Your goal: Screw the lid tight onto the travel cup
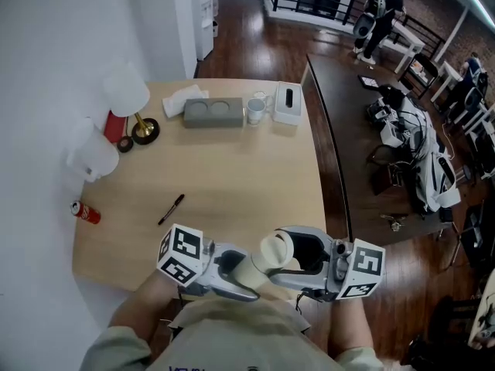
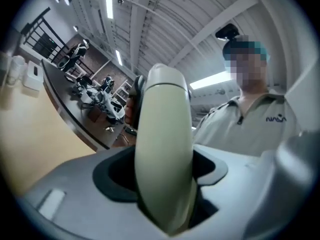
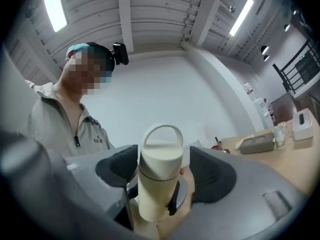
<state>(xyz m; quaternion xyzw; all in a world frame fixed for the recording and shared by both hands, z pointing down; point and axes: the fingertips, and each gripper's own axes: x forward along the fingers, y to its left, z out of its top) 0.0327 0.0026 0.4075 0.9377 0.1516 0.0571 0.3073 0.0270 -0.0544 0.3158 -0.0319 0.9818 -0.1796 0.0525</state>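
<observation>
cream travel cup (image 2: 165, 129) clamped in left gripper (image 2: 165, 189); right gripper (image 3: 161, 171) jaws wide, flanking cup's lid (image 3: 160, 151), no contact.

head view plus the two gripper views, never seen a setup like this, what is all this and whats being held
No robot: a person holds a two-jaw gripper in each hand; the marker cubes belong to them. The head view looks down from the person's head; each gripper view looks along that gripper's jaws. The left gripper clamps a cream travel cup with its lid on. The right gripper is open around the lid end, pads clear of it. On the table: a pen, a red can, a lamp, a grey tray, a tissue box.
</observation>
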